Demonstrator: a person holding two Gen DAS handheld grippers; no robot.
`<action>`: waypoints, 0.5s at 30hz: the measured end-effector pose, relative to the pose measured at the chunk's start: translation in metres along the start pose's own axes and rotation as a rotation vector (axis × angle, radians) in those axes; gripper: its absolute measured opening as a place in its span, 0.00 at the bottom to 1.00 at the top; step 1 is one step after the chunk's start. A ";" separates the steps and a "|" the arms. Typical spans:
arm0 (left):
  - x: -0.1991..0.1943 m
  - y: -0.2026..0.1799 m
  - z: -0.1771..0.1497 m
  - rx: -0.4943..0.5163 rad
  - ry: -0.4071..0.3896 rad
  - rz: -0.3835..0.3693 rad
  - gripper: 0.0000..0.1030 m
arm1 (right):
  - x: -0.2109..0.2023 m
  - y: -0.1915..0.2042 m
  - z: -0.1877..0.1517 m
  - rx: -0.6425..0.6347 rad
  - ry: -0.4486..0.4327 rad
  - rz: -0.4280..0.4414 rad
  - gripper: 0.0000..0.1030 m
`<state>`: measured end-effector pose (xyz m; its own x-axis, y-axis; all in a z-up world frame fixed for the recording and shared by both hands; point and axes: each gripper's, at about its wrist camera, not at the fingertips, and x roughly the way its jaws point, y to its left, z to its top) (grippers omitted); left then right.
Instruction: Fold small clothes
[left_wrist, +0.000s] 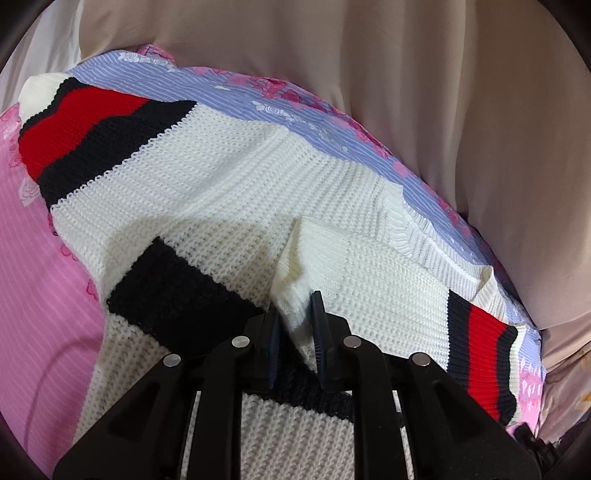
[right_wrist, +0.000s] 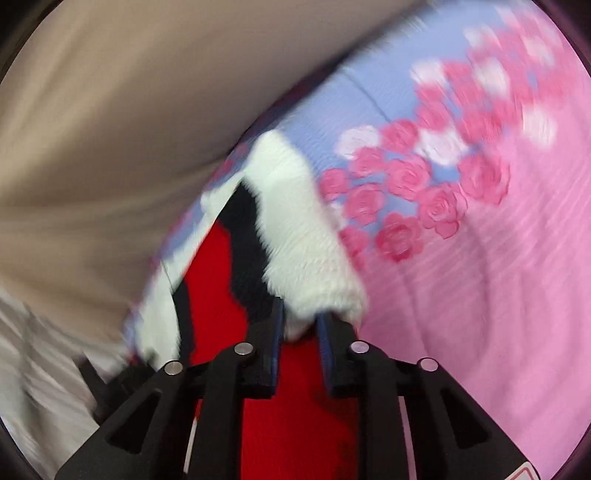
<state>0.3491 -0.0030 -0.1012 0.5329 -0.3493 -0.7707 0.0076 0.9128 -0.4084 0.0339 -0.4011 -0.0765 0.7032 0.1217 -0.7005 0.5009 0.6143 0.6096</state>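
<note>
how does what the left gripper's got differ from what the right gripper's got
The left gripper pinches a plain white fold of the knit sweater; the right gripper pinches a white edge beside the red and black stripes. The left view is sharp, the right blurred. Both lie over the floral sheet.

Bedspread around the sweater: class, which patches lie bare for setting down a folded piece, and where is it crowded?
Bare: the pink bedspread beside the sweater's striped sleeve, and the pink stretch below the rose print in the right wrist view. Crowded: the narrow blue strip between sweater and beige fabric.
</note>
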 end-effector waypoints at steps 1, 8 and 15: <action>0.000 0.001 0.000 0.003 0.000 -0.003 0.15 | -0.010 0.011 -0.003 -0.050 -0.036 -0.035 0.19; -0.003 -0.003 -0.007 0.010 -0.013 0.024 0.15 | 0.005 0.039 0.011 -0.271 -0.040 -0.159 0.09; -0.014 0.011 -0.008 -0.032 0.017 -0.015 0.16 | 0.002 0.031 0.009 -0.245 -0.076 -0.225 0.00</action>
<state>0.3352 0.0106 -0.0990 0.5183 -0.3668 -0.7726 -0.0117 0.9002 -0.4353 0.0556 -0.3888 -0.0551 0.6291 -0.0909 -0.7720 0.5181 0.7894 0.3293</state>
